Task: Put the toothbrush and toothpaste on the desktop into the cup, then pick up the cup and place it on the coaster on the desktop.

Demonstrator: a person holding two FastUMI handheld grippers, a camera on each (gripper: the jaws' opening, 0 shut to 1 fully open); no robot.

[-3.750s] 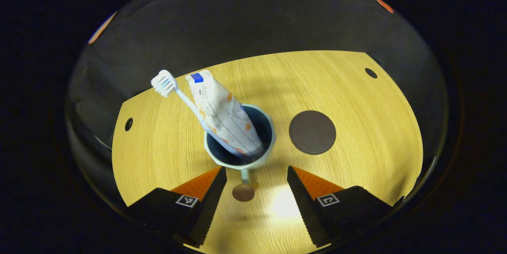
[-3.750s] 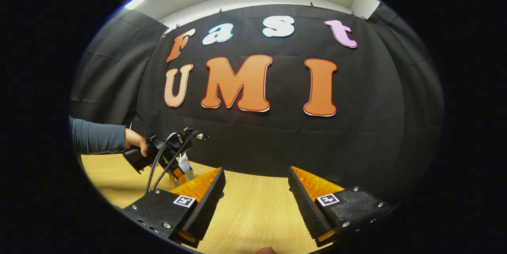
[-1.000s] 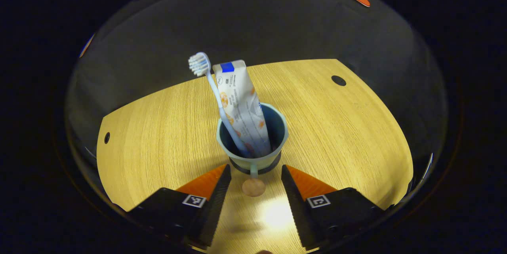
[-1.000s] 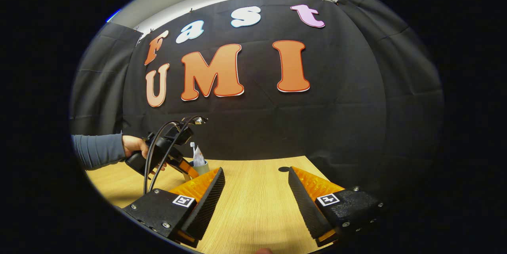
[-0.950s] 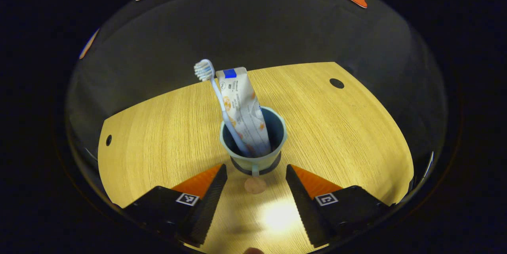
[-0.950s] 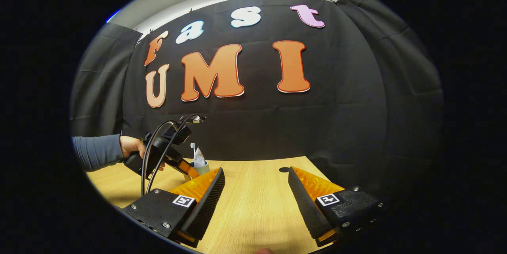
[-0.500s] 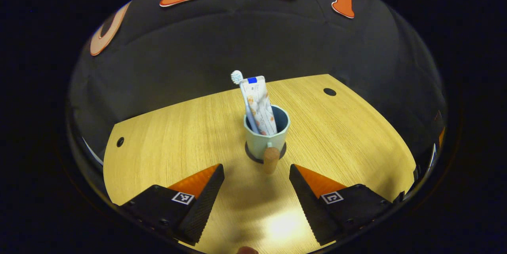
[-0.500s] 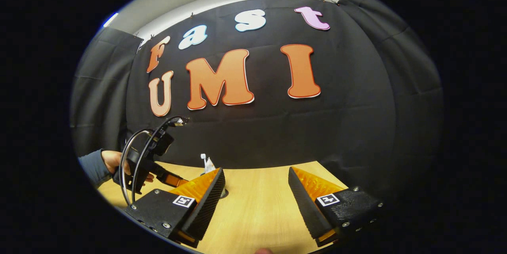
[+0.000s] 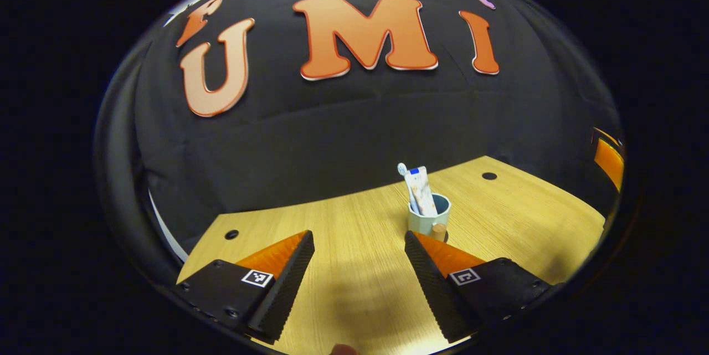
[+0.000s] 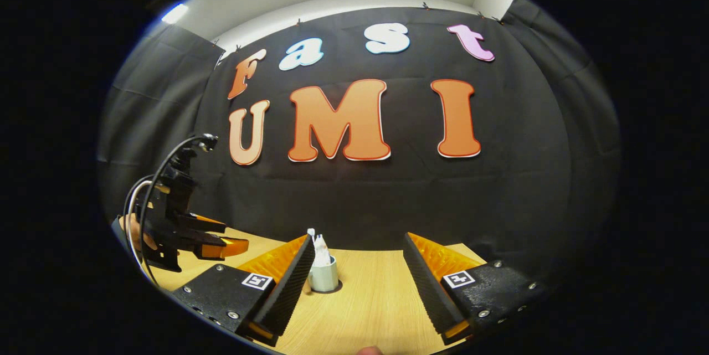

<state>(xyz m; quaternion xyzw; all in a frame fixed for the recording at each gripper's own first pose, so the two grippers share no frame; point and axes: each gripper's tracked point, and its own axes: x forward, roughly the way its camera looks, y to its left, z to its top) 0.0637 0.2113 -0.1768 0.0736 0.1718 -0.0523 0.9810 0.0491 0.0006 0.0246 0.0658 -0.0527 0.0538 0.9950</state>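
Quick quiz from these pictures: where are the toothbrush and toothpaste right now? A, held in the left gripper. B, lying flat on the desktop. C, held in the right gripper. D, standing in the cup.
D: the toothbrush and toothpaste stand in the cup, apart from both open grippers.

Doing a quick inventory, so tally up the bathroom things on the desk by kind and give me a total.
Cup: 1
Toothbrush: 1
Toothpaste tube: 1
Coaster, mostly hidden under the cup: 1
Total: 4
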